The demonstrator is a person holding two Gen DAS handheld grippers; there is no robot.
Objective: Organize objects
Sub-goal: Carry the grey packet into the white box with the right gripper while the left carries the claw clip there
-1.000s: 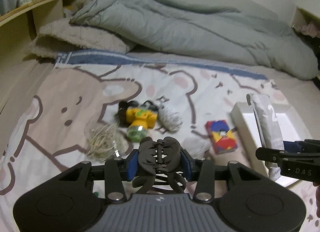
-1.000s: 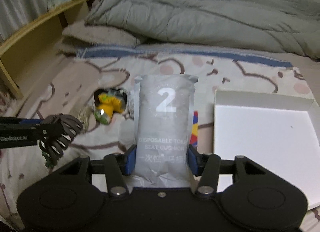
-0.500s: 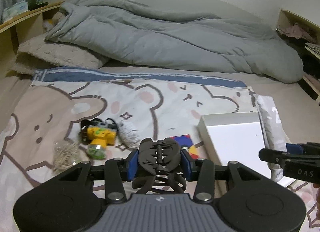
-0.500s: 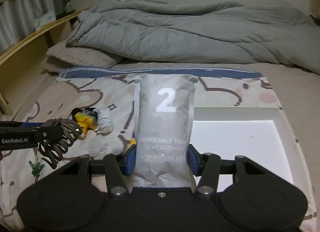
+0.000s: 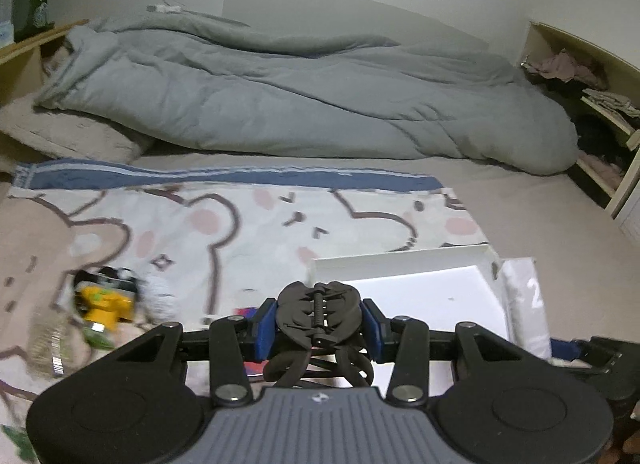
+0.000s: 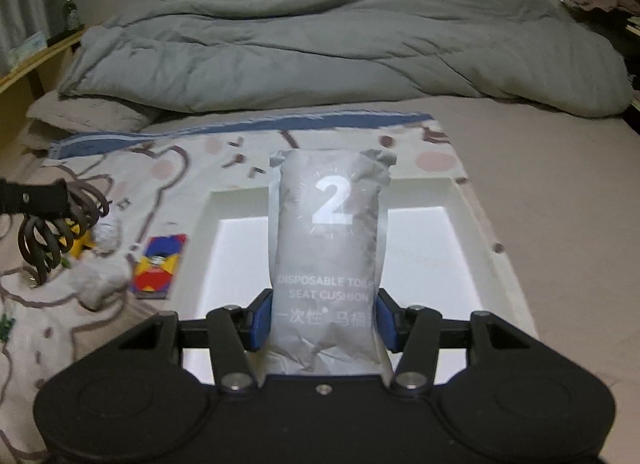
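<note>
My left gripper (image 5: 319, 323) is shut on a dark brown hair claw clip (image 5: 318, 304), held above the near left corner of the white tray (image 5: 400, 264). It also shows at the left of the right wrist view (image 6: 52, 227). My right gripper (image 6: 324, 316) is shut on a grey pouch marked "2" (image 6: 330, 248), held upright over the white tray (image 6: 472, 232). The pouch also shows in the left wrist view (image 5: 524, 300).
On the bear-print blanket (image 5: 240, 223) lie a yellow toy (image 5: 106, 304), a white fluffy item (image 6: 108, 234), a red, blue and yellow card pack (image 6: 160, 264) and a straw-coloured bundle (image 5: 48, 340). A grey duvet (image 5: 300, 103) lies behind. Shelves (image 5: 600, 103) stand at right.
Both grippers have moved right with their objects. The tray now lies directly under the pouch and close in front of the hair clip; the loose items have shifted left in view.
</note>
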